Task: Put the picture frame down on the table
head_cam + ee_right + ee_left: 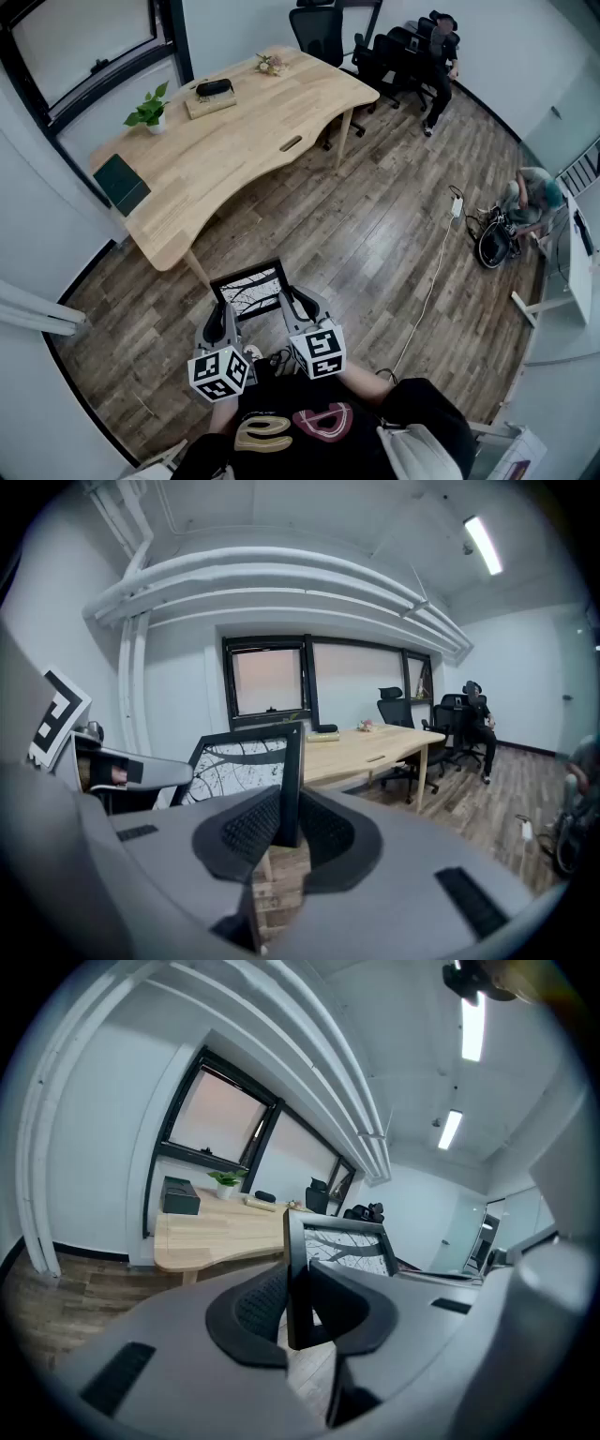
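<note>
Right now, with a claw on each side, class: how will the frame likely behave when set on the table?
Probably stiff: the frame spans flat between left claw and right claw without sagging. Likely fragile if the front is glazed. Thin edge, so it may tip if stood upright on the table.

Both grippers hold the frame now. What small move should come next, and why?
Probably carry the picture frame forward, over the table. The left gripper and right gripper each clamp a side edge, yet the frame hangs above the floor, short of the table's near end.
</note>
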{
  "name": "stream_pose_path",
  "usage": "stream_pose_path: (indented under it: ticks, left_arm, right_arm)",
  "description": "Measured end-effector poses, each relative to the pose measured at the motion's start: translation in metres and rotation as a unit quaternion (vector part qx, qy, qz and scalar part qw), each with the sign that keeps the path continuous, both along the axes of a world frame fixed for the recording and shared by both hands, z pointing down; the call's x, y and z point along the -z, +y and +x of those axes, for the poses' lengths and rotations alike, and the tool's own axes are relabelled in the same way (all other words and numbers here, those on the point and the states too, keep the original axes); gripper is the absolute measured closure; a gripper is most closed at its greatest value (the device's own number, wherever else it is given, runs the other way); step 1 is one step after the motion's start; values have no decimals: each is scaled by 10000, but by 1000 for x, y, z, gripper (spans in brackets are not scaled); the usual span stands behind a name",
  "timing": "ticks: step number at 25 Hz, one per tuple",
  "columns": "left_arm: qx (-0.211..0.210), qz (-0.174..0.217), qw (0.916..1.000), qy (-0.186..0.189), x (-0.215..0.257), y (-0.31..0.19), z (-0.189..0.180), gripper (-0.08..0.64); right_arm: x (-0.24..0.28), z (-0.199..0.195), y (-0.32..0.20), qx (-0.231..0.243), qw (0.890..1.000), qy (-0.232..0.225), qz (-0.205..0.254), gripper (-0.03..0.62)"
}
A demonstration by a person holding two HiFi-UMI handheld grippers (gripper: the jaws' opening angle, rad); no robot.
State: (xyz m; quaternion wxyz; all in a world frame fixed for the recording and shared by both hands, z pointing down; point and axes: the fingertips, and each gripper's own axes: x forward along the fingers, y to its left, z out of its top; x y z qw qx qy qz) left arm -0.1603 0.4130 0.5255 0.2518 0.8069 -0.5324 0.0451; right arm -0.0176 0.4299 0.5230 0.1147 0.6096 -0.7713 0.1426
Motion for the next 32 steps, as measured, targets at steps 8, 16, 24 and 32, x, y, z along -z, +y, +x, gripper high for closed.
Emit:
stream_pose_path:
  ticks: [8, 16, 24, 32]
  left_arm:
    - [-153, 73, 9999, 31, -2, -23, -28, 479]
    - [-521, 207, 9984, 38, 2, -49, -56, 479]
    - [-677, 211, 9974, 113, 5, -61, -67, 479]
    - [-580, 145, 9982, 88, -1, -78, -71, 479]
  right_arm:
    - [-2, -27, -18, -124, 9997, -193, 75, 517]
    - [-1, -58, -33, -466, 9986, -193, 169, 515]
    - [3, -70, -42, -645, 9977, -130, 175, 514]
    - [-5, -73, -61, -553, 9982, -211, 70, 515]
